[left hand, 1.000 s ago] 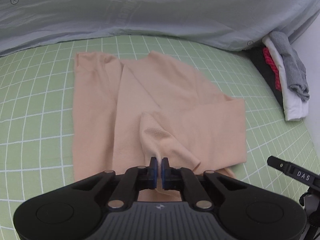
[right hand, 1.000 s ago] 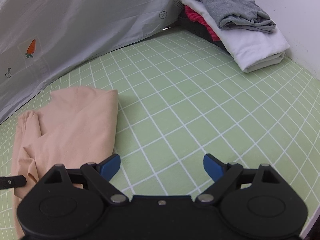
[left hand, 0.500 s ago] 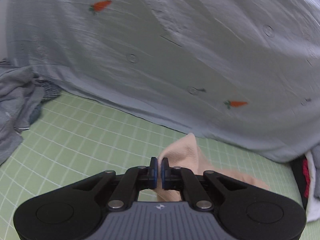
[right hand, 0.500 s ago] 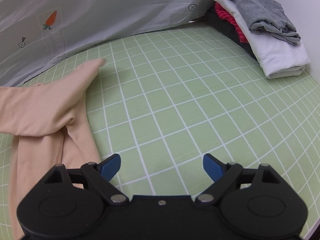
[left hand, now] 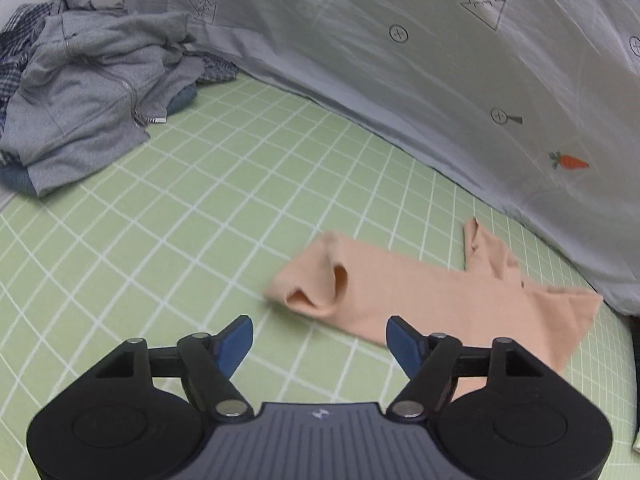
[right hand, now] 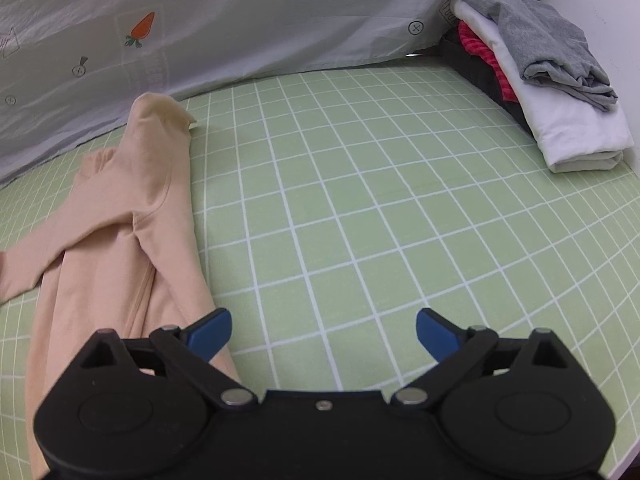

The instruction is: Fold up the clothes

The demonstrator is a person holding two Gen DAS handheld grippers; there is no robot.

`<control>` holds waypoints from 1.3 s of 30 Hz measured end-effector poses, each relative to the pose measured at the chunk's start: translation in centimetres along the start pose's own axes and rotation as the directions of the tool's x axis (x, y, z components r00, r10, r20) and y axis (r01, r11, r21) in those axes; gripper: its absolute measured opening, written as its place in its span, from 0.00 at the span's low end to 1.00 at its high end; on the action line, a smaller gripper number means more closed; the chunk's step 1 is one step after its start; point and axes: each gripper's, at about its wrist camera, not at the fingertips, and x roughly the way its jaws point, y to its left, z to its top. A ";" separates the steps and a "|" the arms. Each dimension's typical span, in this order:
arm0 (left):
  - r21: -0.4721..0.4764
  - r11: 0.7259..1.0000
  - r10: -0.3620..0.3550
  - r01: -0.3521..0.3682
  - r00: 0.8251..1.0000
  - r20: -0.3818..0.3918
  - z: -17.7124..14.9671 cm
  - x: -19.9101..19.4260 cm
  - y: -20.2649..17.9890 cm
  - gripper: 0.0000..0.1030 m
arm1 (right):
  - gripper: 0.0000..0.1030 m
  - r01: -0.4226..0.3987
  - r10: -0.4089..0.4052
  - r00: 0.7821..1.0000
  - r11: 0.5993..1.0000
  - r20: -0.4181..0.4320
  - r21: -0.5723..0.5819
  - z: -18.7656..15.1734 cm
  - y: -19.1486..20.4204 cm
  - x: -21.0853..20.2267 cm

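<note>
While both claws gape, peach garment sprawls, possibly half-folded; gray hoodie pile nearby.

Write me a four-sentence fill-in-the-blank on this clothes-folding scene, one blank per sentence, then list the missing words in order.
1. The jaws of the left gripper are ____.
2. The peach top lies on a green sheet printed with a white ____.
3. On the pale grey cover behind the top, the orange print is a ____.
4. In the folded stack by the wall, the garment on top is ____ in colour.

Missing words: open; grid; carrot; grey
</note>
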 end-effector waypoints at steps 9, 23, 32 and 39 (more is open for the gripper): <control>0.157 0.987 -0.027 0.040 0.996 -0.086 -6.7 -2.8 -2.2 0.75 | 1.00 -0.135 0.124 0.986 0.985 -0.110 -0.106 -5.0 1.7 -1.0; 0.144 0.990 0.028 -0.006 0.988 -0.149 -11.8 -5.9 0.8 0.75 | 0.05 -0.161 0.143 0.982 0.976 -0.122 -0.149 -8.7 2.1 -3.9; 0.135 0.990 0.046 -0.024 0.987 -0.157 -12.6 -6.8 2.1 0.75 | 0.03 -0.228 0.224 0.974 0.937 -0.048 -0.264 -8.9 4.9 -6.9; 0.167 0.986 0.034 -0.002 0.980 -0.194 -13.9 -7.0 2.7 0.75 | 0.03 -0.329 0.320 0.944 0.909 -0.077 -0.256 -9.1 8.9 -7.2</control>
